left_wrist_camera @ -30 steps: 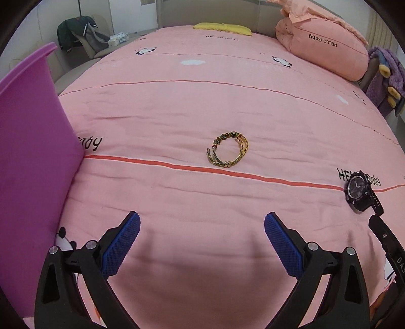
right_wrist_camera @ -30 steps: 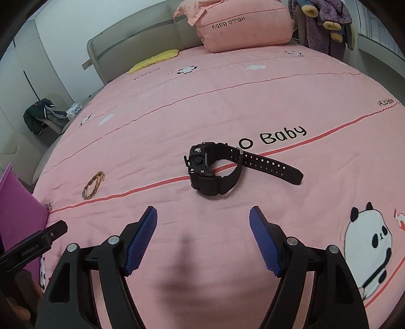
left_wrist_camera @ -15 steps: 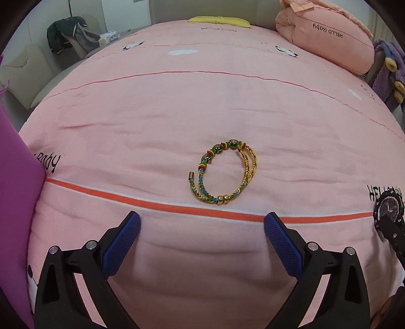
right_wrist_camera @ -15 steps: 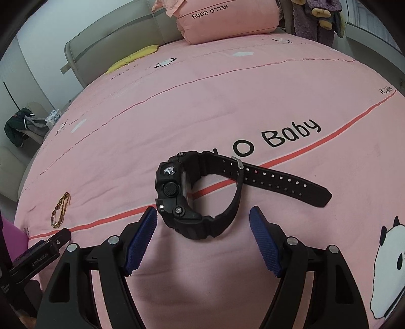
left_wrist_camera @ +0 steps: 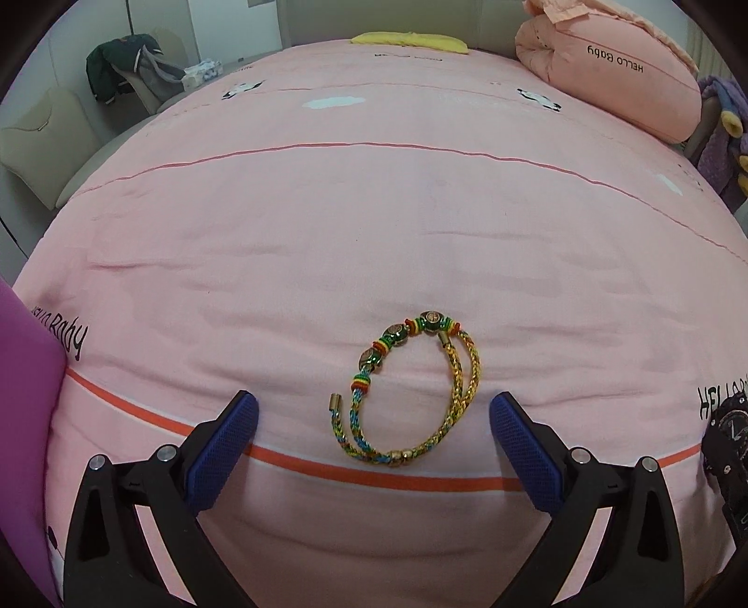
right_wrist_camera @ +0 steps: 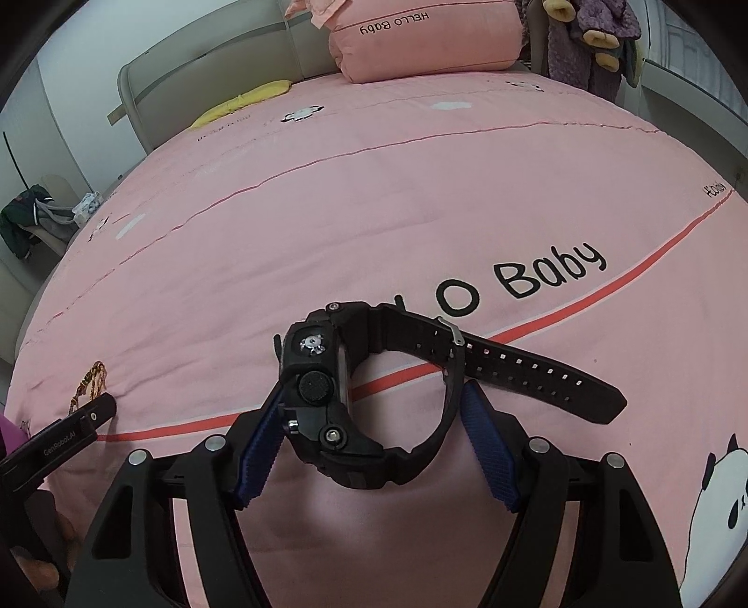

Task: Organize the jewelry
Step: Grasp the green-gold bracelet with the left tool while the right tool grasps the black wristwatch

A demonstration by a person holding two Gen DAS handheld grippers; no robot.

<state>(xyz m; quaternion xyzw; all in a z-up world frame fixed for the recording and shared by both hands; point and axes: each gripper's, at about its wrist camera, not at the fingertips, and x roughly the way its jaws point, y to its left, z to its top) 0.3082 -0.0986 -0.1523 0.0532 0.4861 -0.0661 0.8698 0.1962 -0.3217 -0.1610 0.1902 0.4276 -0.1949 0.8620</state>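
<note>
Pink bedspread (left_wrist_camera: 374, 224), folded duvet (left_wrist_camera: 607, 61), yellow pillow (left_wrist_camera: 411, 39)

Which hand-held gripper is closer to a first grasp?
Right hand-held gripper: its open jaws already straddle the black rubber-strap watch. The left hand-held gripper is open too, just short of the braided gold-and-green beaded bracelet.

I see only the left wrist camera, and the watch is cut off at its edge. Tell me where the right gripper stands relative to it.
Observer: The right gripper straddles the black wristwatch, jaws open, with the case by its left pad.
Operator: Describe the strap.
Observer: It forms a loop, and the long free end trails right across the red stripe.
Operator: Report how the case sits.
Observer: It sits on its side, with a round knob facing the camera.
</note>
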